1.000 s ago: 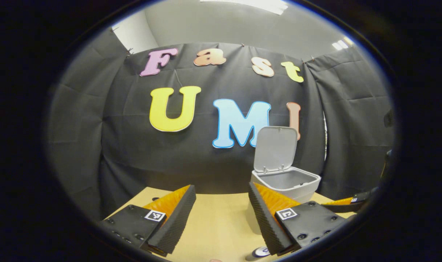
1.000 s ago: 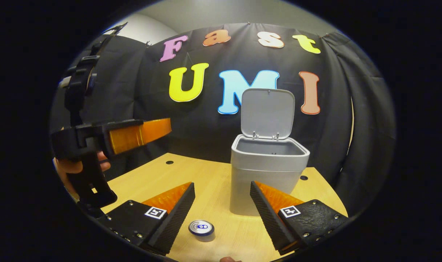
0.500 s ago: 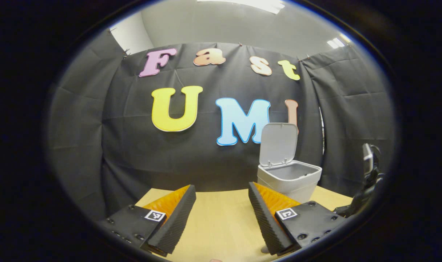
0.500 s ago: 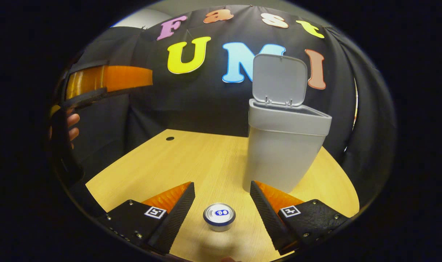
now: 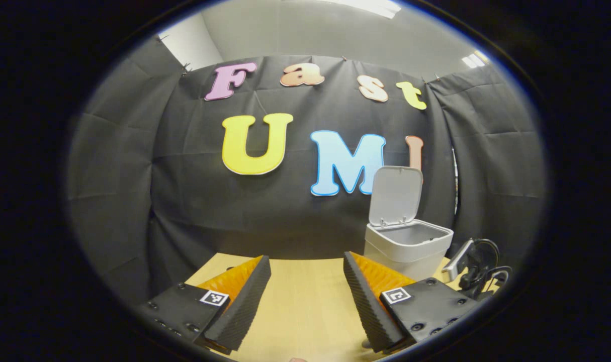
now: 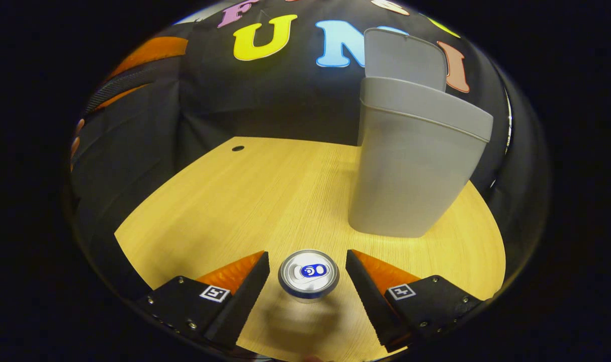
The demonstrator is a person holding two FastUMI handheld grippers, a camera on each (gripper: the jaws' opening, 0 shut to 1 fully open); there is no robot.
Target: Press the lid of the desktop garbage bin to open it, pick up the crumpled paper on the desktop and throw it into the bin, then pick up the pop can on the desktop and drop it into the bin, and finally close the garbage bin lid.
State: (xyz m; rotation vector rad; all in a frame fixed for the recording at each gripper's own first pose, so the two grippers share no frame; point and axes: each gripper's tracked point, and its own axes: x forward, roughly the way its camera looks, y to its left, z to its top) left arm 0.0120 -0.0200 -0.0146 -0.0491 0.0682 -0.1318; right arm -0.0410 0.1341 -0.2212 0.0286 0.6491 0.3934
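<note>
Right gripper view: the right gripper (image 6: pixel 308 274) hangs low over the table (image 6: pixel 225 201), its fingers spread wide with the can (image 6: pixel 309 274) standing upright between them, a gap showing on each side so neither finger touches it. The bin (image 6: pixel 411 166) stands farther off to the right, its lid (image 6: pixel 403 58) raised. At the far left edge the other gripper's finger and a hand (image 6: pixel 75 143) show. In the left gripper view the left gripper (image 5: pixel 305 281) is held above the table with fingers wide and nothing between them; the bin (image 5: pixel 408 249) sits far right with its lid (image 5: pixel 396 193) upright, and the right gripper's body (image 5: pixel 478 266) shows just beside it.
</note>
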